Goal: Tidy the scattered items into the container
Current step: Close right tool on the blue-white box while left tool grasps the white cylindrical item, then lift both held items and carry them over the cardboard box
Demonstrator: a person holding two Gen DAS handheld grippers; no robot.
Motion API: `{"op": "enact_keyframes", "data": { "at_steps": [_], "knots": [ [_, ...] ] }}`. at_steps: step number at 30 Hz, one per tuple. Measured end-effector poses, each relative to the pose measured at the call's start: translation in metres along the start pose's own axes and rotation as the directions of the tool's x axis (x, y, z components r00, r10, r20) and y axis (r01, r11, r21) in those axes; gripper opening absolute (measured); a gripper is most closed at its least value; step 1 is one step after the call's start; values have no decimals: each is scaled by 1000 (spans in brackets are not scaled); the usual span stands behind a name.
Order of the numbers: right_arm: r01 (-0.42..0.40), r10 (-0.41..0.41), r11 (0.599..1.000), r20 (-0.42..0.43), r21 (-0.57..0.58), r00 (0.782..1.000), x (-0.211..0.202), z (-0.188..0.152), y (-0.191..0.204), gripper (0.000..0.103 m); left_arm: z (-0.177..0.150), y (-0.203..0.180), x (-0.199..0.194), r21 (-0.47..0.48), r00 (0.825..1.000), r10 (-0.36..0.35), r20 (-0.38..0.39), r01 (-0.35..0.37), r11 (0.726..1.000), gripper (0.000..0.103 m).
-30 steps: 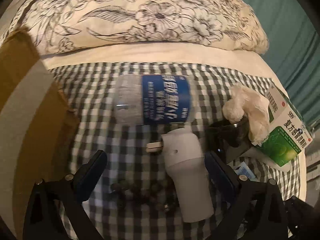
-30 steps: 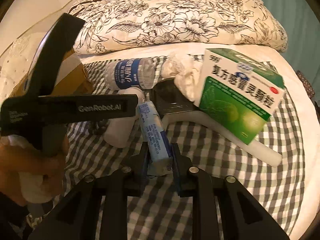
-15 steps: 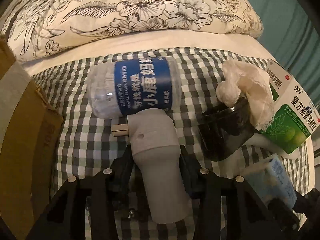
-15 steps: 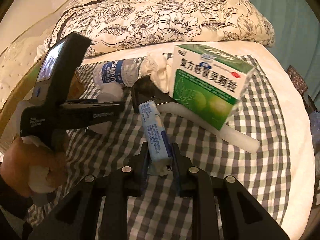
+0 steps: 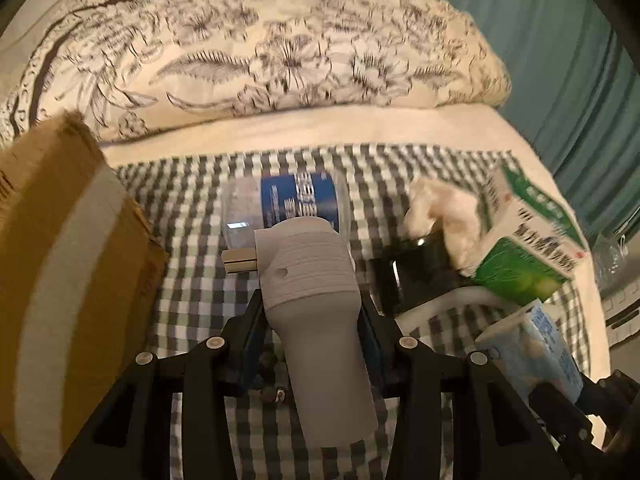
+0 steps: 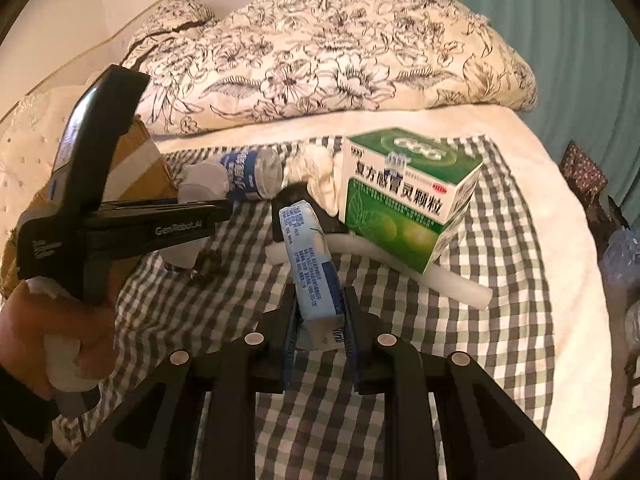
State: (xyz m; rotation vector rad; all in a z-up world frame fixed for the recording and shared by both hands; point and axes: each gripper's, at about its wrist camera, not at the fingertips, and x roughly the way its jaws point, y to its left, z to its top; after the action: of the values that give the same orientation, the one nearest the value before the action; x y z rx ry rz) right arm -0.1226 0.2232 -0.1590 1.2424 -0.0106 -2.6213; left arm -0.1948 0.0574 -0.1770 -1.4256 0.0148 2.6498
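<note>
Nearest the cameras, each gripper carries a load, presumably so two items reach the container in one trip. The left gripper (image 5: 310, 320) is clenched on the narrow body of a white plug adapter (image 5: 308, 280), its prongs pointing left toward the cardboard box (image 5: 60, 248), which stands just beside it on the checked cloth (image 6: 500, 320). The right gripper (image 6: 320, 312) is closed narrowly on the lower end of a blue tissue pack (image 6: 312, 256), holding it tilted up clear of the cloth. Farther off lie a white foam tube (image 6: 452, 280), a black tub (image 5: 416, 272), a crumpled cloth (image 6: 316, 172), a green medicine box (image 6: 404, 200) and a water bottle (image 5: 296, 200). Beyond them sits a floral pillow (image 5: 300, 52).
</note>
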Motion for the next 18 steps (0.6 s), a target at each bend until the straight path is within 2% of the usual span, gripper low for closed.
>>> {"op": "enact_keyframes", "data": {
  "at_steps": [9, 18],
  "knots": [
    [27, -28, 1000, 92, 7, 995, -41, 12, 11, 20, 4, 11, -55, -17, 996, 7, 87, -5, 1000, 44],
    [74, -71, 997, 187, -8, 980, -88, 22, 35, 20, -1, 23, -117, -17, 983, 24, 184, -21, 1000, 44]
  ]
}}
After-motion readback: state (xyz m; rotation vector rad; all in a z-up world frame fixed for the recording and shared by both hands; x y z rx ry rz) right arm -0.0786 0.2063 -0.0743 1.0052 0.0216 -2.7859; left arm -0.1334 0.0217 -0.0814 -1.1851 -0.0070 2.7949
